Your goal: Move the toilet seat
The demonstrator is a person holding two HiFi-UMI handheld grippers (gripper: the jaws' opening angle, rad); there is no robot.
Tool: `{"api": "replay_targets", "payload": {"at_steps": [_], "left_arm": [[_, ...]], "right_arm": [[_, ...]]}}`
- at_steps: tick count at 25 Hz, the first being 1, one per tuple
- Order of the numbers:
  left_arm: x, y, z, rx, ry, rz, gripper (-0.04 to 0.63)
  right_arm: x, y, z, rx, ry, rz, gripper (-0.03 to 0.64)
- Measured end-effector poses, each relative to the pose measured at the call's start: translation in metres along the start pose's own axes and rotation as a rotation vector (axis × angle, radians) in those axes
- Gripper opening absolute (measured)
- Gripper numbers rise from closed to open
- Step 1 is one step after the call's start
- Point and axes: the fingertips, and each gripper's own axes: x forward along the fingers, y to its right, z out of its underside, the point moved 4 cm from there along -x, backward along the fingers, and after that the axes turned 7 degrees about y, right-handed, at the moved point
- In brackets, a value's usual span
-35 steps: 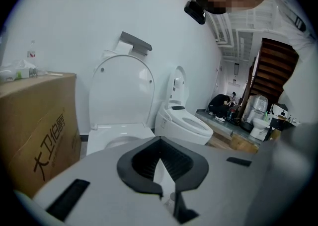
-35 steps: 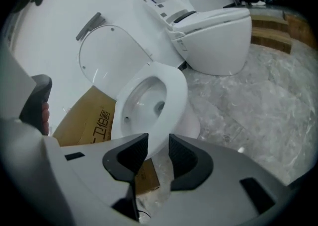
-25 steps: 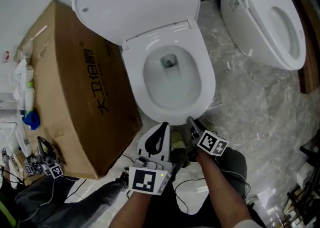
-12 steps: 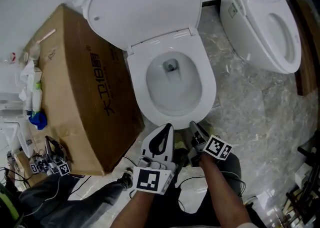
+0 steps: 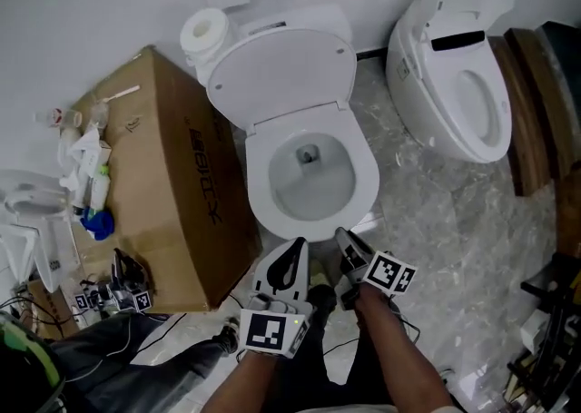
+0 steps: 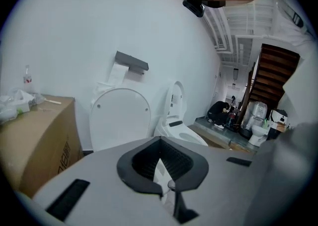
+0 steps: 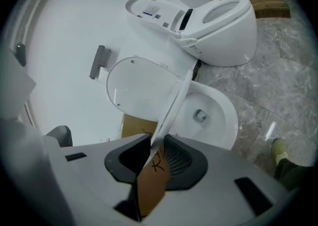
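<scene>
The white toilet stands in the middle of the head view with its lid [image 5: 281,71] raised against the tank and the toilet seat [image 5: 365,171] ringing the bowl. My right gripper [image 5: 341,235] is at the bowl's front right edge. In the right gripper view the seat's thin white edge [image 7: 174,103] runs into the gap of the right gripper [image 7: 157,144]. Its jaws are closing, with that edge between them. My left gripper [image 5: 298,246] hovers just in front of the bowl. In its own view the left gripper [image 6: 168,186] is shut and holds nothing.
A large cardboard box [image 5: 172,175] stands tight against the toilet's left side, with bottles and rags [image 5: 86,175] on top. A toilet roll [image 5: 204,34] sits on the tank. A second white toilet [image 5: 454,84] and wooden boards [image 5: 536,103] stand at the right on the marble floor.
The head view has pulled back, so more wall and the tank show. Both grippers stay at the bowl's front edge. The seat has not visibly moved.
</scene>
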Motion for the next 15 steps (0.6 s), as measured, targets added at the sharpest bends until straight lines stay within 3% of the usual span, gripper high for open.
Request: {"api": "replay_targets", "payload": {"at_steps": [8,15], "left_arm": [[-0.015,-0.003,-0.082,0.009,0.056,-0.004,0.009],[-0.021,-0.015,-0.126,0.031,0.094,0.009,0.008]], "right_arm": [[0.008,-0.078,-0.038,-0.024,0.011,-0.021,0.087],[0.026,-0.128,-0.068,-0.072,0.015,-0.048,0.089]]}}
